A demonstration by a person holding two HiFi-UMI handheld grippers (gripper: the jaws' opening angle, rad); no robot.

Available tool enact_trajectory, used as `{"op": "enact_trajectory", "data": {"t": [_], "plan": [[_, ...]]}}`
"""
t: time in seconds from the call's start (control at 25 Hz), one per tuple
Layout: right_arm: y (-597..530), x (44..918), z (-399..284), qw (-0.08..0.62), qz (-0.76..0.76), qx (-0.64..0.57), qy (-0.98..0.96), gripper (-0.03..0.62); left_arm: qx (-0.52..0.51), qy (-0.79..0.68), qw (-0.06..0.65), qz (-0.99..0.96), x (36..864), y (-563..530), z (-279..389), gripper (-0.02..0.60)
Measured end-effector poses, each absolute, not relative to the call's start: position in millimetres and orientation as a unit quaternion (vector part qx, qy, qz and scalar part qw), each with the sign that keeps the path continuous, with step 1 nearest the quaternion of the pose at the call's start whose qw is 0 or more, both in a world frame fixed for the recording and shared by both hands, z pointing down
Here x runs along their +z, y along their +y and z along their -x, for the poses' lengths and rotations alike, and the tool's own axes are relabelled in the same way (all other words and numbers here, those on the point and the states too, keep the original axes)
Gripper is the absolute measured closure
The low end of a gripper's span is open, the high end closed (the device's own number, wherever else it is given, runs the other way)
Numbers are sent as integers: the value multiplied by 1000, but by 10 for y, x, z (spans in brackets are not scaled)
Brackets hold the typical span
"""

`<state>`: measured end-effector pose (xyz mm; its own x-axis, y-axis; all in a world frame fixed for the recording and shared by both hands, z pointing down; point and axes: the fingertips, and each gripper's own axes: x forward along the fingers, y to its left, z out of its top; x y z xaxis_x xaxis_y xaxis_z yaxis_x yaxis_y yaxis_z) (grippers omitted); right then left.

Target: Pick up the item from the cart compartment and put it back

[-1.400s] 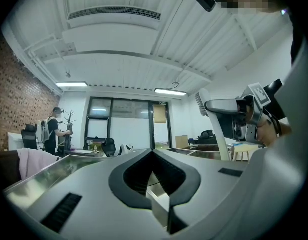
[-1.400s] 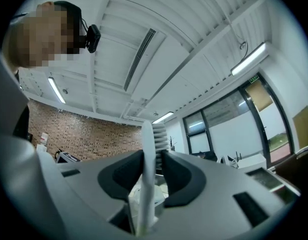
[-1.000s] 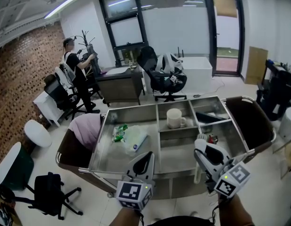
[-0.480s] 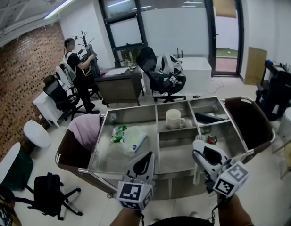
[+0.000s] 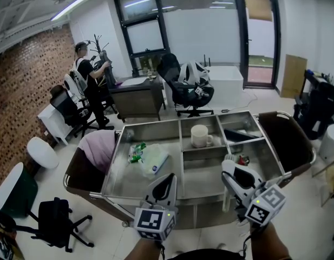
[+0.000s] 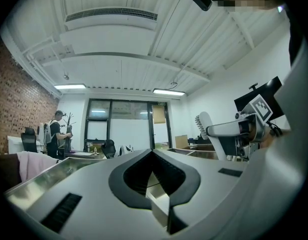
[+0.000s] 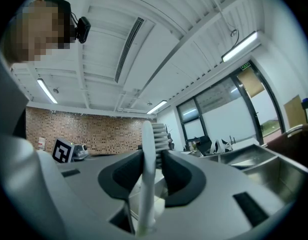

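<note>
A steel cart (image 5: 150, 124) with several compartments stands in front of me. Its middle back compartment holds a white mug (image 5: 200, 136). A clear plastic bag (image 5: 154, 160) and a green packet (image 5: 137, 151) lie in the wide left compartment. A small red thing (image 5: 243, 159) sits in the front right compartment, just beyond my right gripper (image 5: 231, 169). That gripper is open and holds nothing; one ribbed white finger (image 7: 154, 134) shows in its own view. My left gripper (image 5: 168, 179) hovers over the cart's front edge, tips together, empty.
A pink cloth (image 5: 99, 148) drapes over the brown bag at the cart's left end, and another brown bag (image 5: 288, 140) hangs at the right end. A person (image 5: 88, 75) stands at a desk far back left. Office chairs (image 5: 185, 85) stand behind the cart; a black chair (image 5: 56, 221) is at the near left.
</note>
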<state>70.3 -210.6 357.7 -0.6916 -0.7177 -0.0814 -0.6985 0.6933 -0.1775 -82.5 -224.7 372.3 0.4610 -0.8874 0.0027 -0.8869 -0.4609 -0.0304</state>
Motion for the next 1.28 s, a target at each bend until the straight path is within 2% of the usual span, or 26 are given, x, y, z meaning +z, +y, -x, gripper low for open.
{"op": "enact_trajectory", "data": {"t": [0.68, 1.28], "plan": [[-2092, 3535, -696, 67, 386, -63, 918, 453, -3, 521, 15, 854, 3708, -2217, 855, 581], [-2413, 3170, -699, 90, 389, -38, 916, 451, -7, 526, 15, 850, 3749, -2217, 868, 581]]}}
